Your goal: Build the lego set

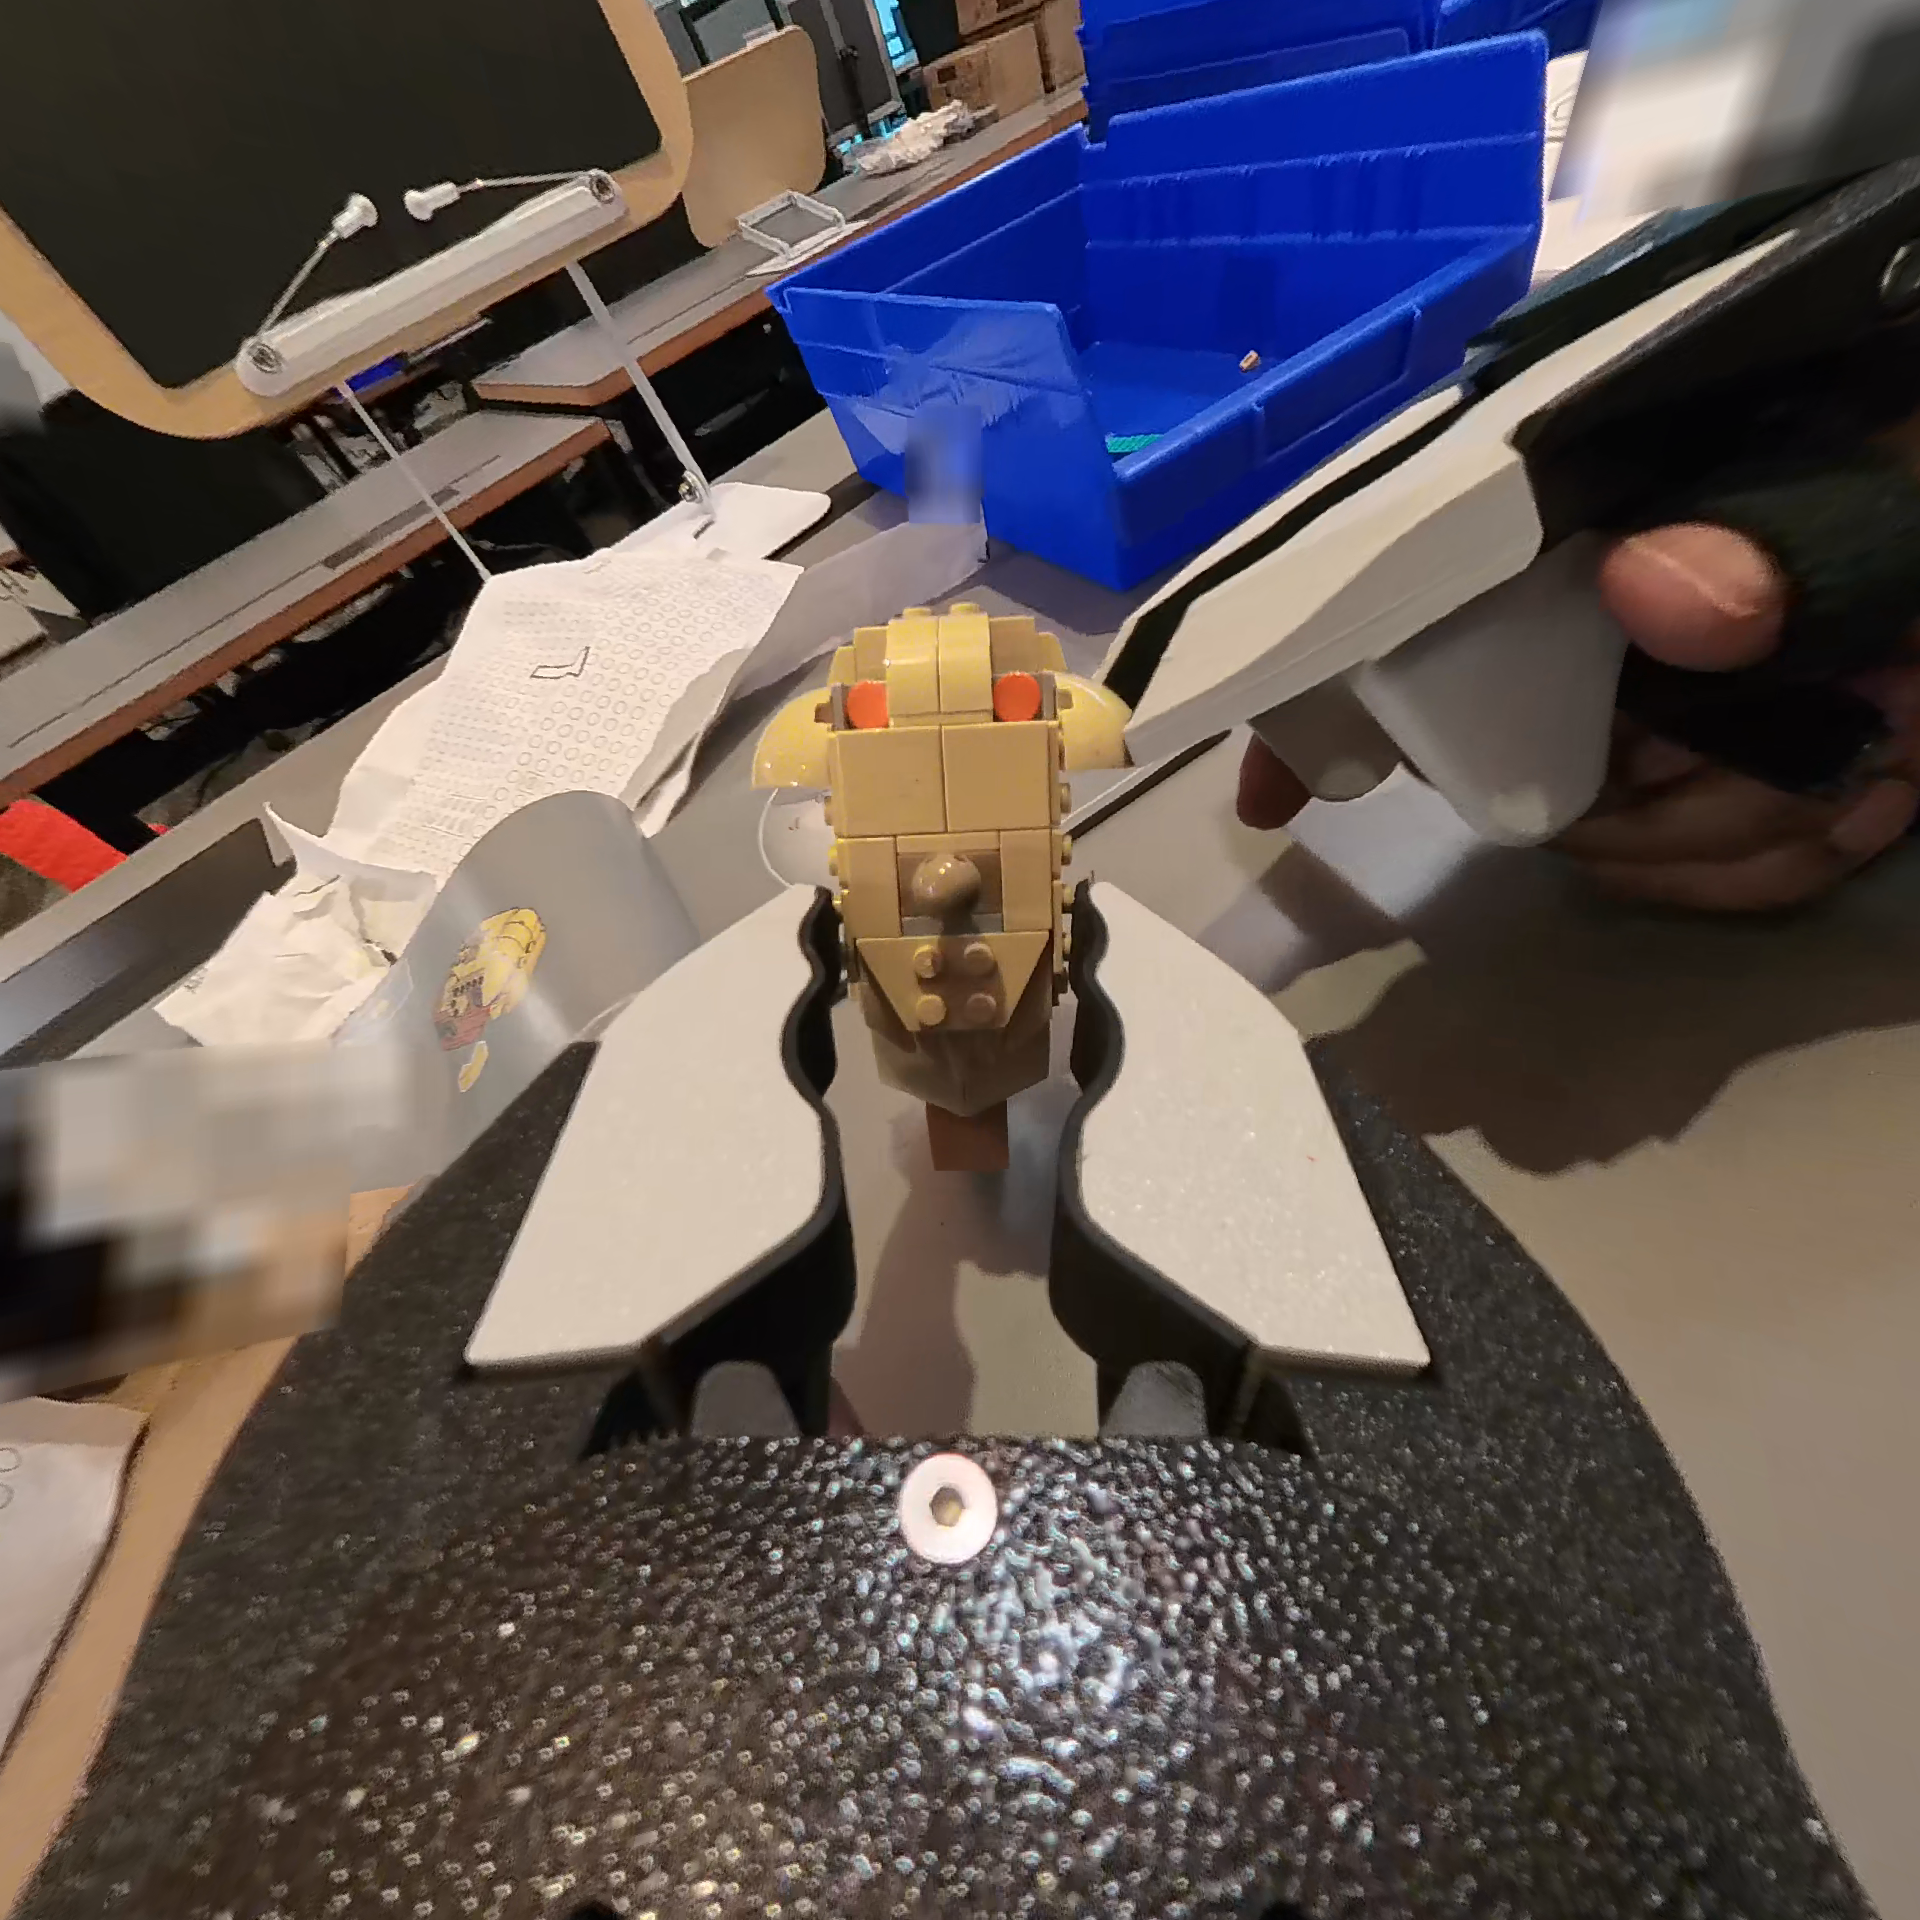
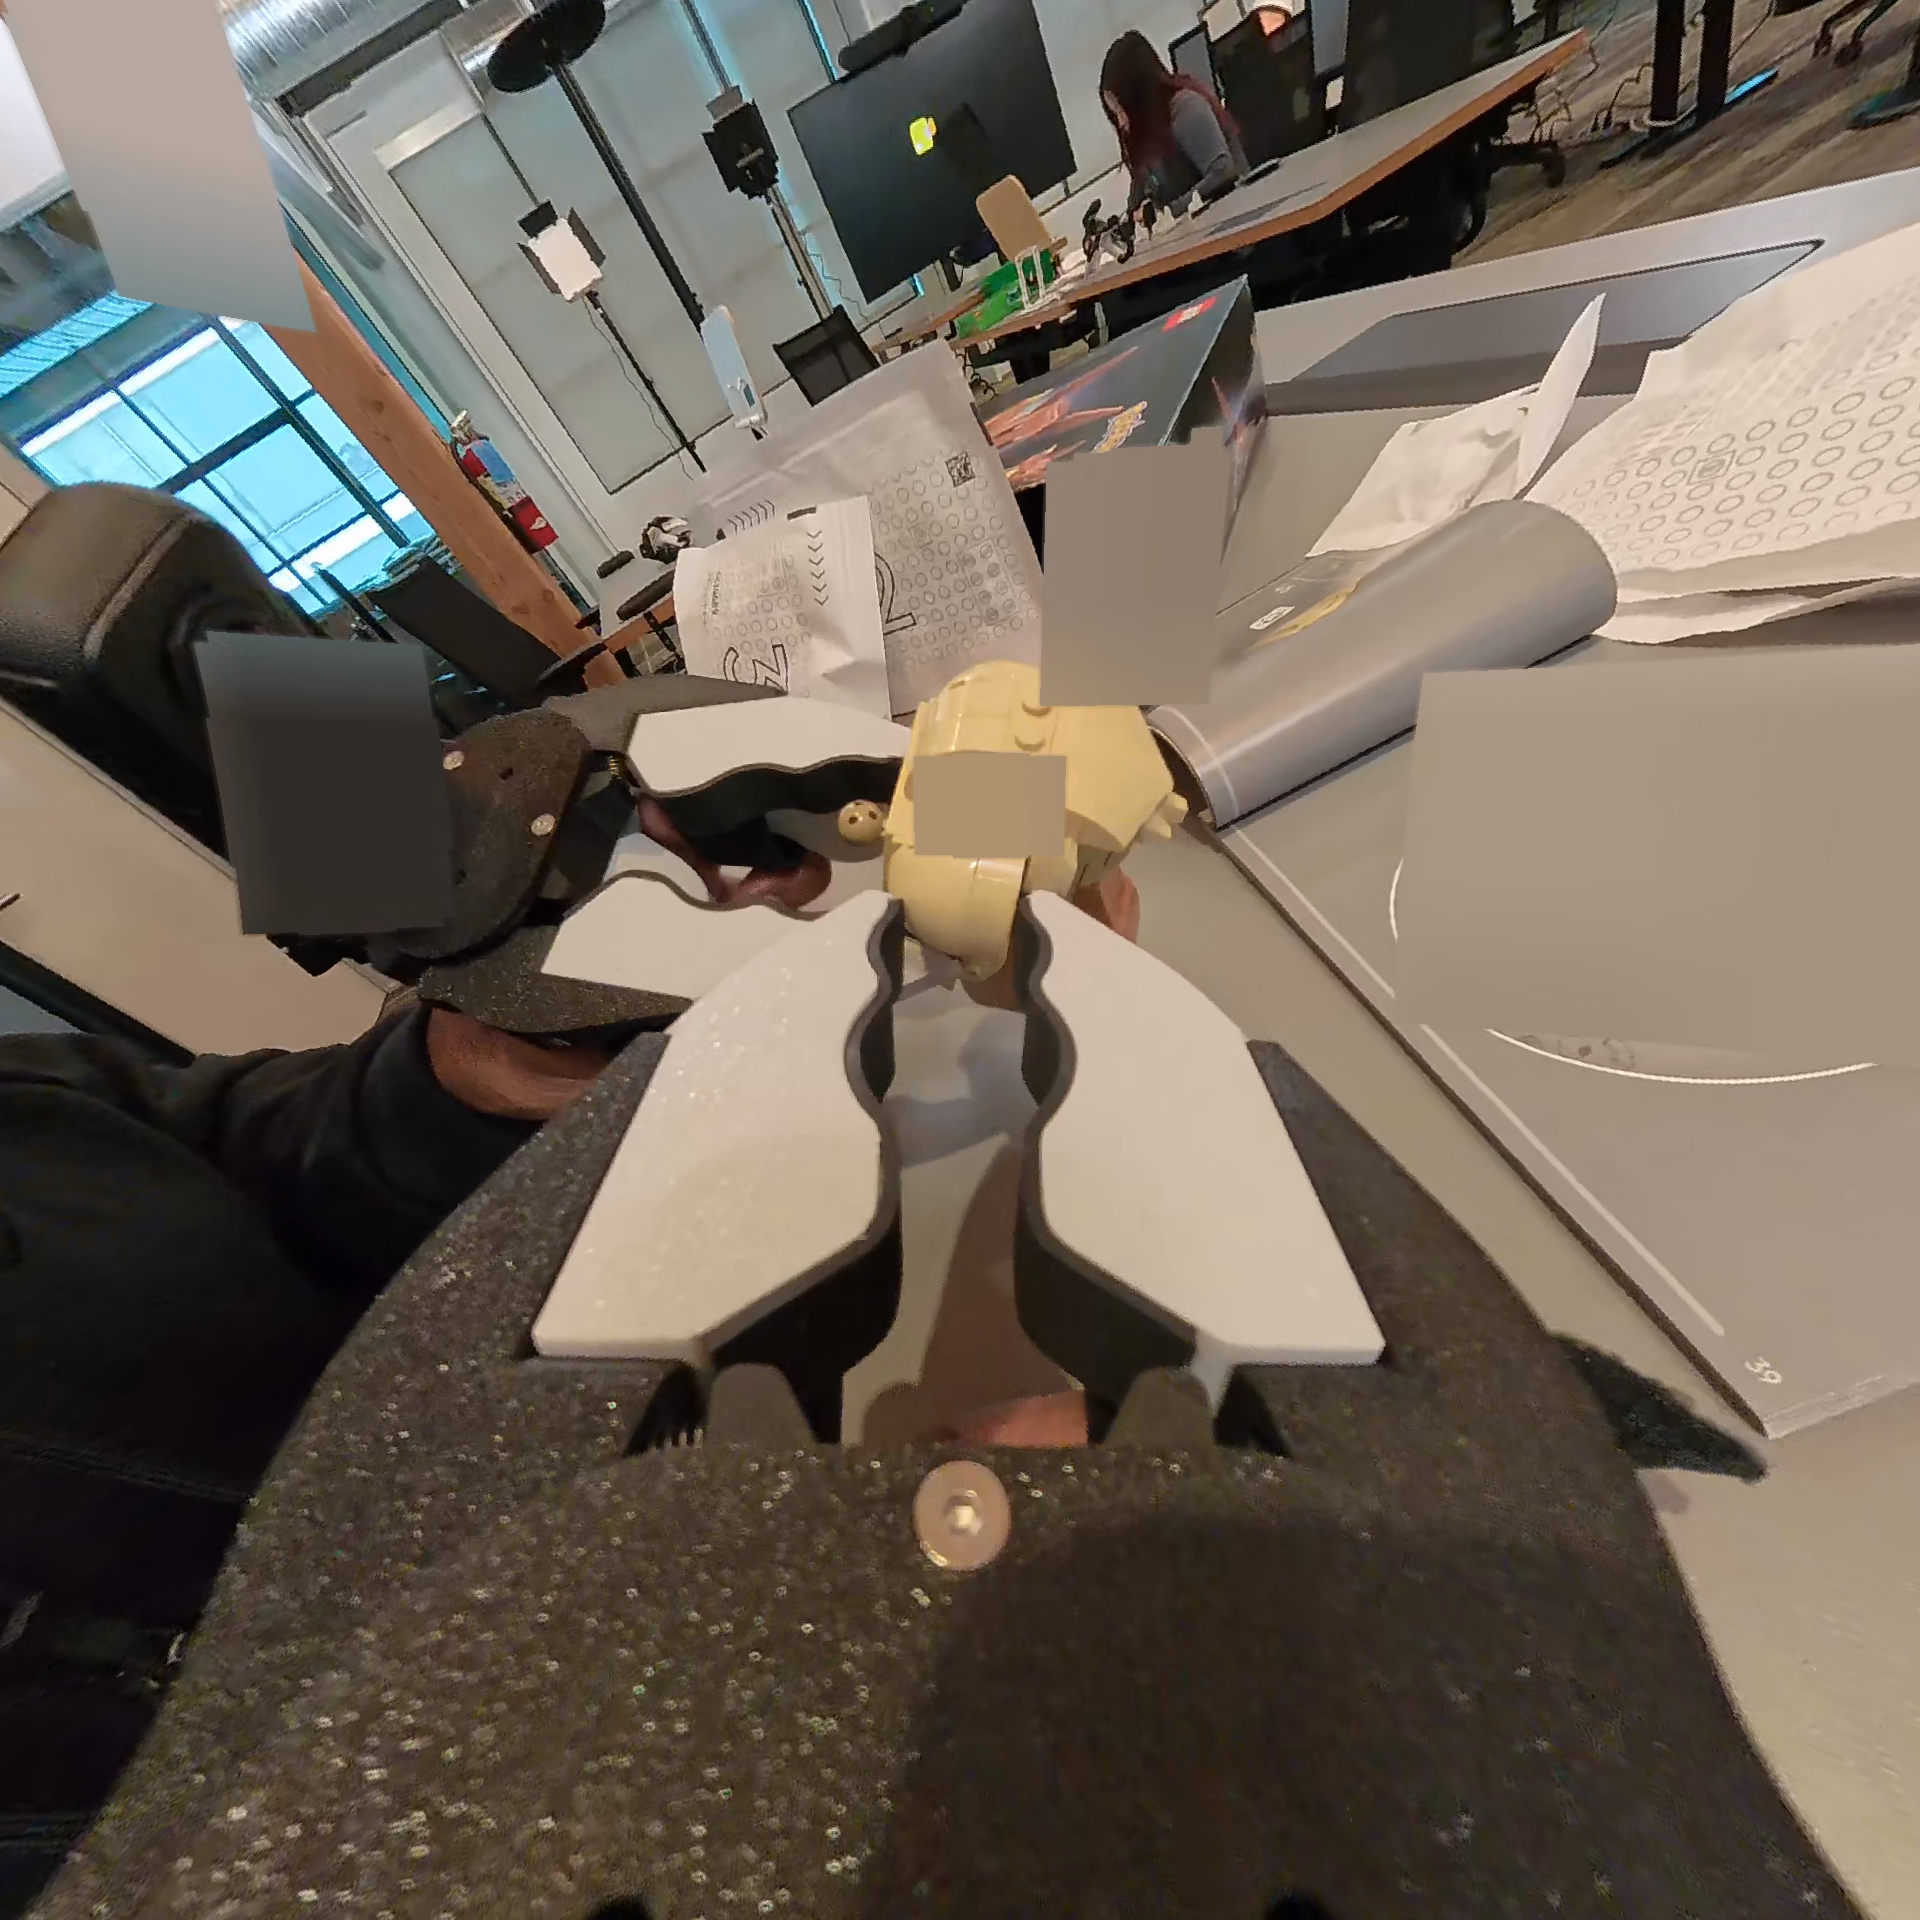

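Grey counter (image 1: 1558, 1195) littered with clutter: blue bins (image 1: 1195, 343) at the far edge, open grey booklet (image 1: 540, 914) and crumpled white paper bags (image 1: 582, 675) to the left of the work spot, dark box (image 2: 1143, 395) further back

Tan brick model (image 1: 951, 852), about the middle of the counter and lifted clear of it, shared between both tongs. Two orange round tiles near its top, small brown stub at the bottom, rounded yellow shells sticking out on each side

Left tongs (image 1: 951, 997): clamped on the lower body of the model, black pads (image 1: 816, 997) pressed to both flanks, model upright between them

Right tongs (image 2: 961, 945): closed in on the rounded yellow shell (image 2: 961, 904) at the model's side, pads at both its edges; contact looks made, firmness hard to judge. Right hand (image 1: 1714, 727) on the grip, finger on the trigger

Judged step: two-handed hold, left as the vise, right working the side shell – seating or pulling, can't tell which

Next move likely calls for steady counter-hold on the left and a straight push or pull along the stud axis; twisting risks popping neighbouring bricks
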